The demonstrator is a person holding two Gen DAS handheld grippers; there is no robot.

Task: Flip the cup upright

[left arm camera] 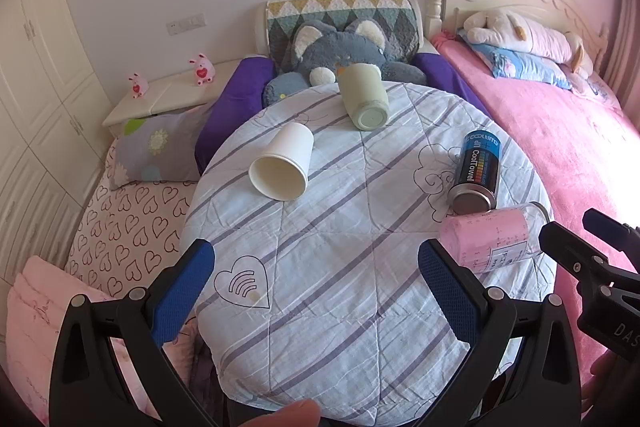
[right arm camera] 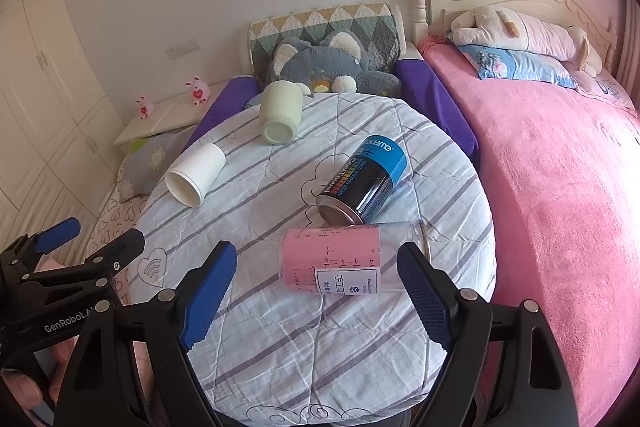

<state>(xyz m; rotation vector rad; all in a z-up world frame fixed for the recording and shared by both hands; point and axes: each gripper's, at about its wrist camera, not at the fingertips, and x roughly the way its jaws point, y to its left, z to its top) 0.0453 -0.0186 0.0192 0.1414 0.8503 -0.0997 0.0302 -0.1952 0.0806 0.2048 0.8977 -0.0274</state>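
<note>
While we scan from the left, white wardrobe doors point(left arm camera: 40, 75) line the wall, then a cream nightstand point(left arm camera: 176, 95) with two small pink figurines point(left arm camera: 202, 69), then a heart-print bed point(left arm camera: 132, 227) beside the round table point(left arm camera: 340, 287), whose top is covered by a striped quilted cloth. Our left tongs point(left arm camera: 316, 279) hang wide open above the near part of the table, gripping nothing. On the table, the white paper cup point(left arm camera: 282, 167) lies on its side at left, mouth toward us; farther back a pale green cup point(left arm camera: 364, 97) also lies on its side, base toward us. To the right a blue and black can point(right arm camera: 362, 183) lies tipped, touching a clear jar with a pink label point(right arm camera: 344, 259), also on its side. Our right tongs point(right arm camera: 316, 291) are spread wide, empty, just short of that jar. A grey plush point(right arm camera: 324, 63) sits behind the table, partly hidden by its edge. At far right the pink bed point(right arm camera: 560, 187) is cut off by the lens rim; the jar's small print is hard to read.
</note>
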